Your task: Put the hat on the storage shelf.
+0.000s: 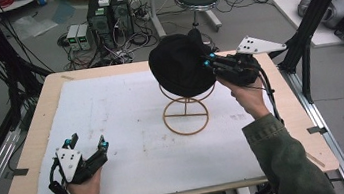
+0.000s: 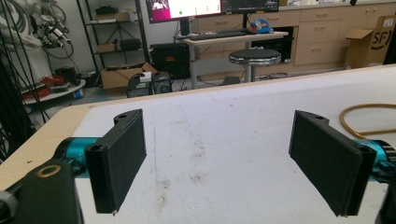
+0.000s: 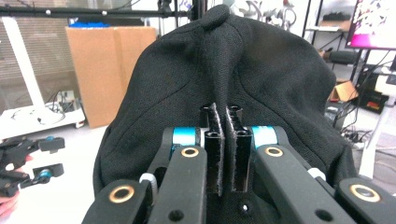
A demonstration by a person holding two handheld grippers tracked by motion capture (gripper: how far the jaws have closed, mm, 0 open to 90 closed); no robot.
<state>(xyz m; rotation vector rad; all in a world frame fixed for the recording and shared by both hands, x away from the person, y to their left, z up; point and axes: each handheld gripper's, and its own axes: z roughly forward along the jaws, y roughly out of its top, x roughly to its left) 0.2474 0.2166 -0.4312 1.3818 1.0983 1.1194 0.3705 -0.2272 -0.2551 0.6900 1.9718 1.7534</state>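
High view has the black hat [image 1: 180, 70] sitting on top of a gold wire stand [image 1: 185, 110], a bit right of the table's middle and toward the far edge. The right gripper [image 1: 208, 60] comes at it from the right, jaws pressed together on a fold of the hat's fabric. In the right gripper view you can see that pinched ridge of cloth running up between the two pads, so it's a proper grab, not just touching.

The left gripper [image 1: 86, 143] is way over at the near left corner of the white mat [image 1: 126, 113], well apart from the stand, jaws spread wide with nothing between them. Left gripper view confirms it: just bare mat between the two pads, plus a curve of the stand's base ring at the right edge.

Loads of free mat between the two hands. The wooden table [image 1: 37, 120] edge shows all round the mat.
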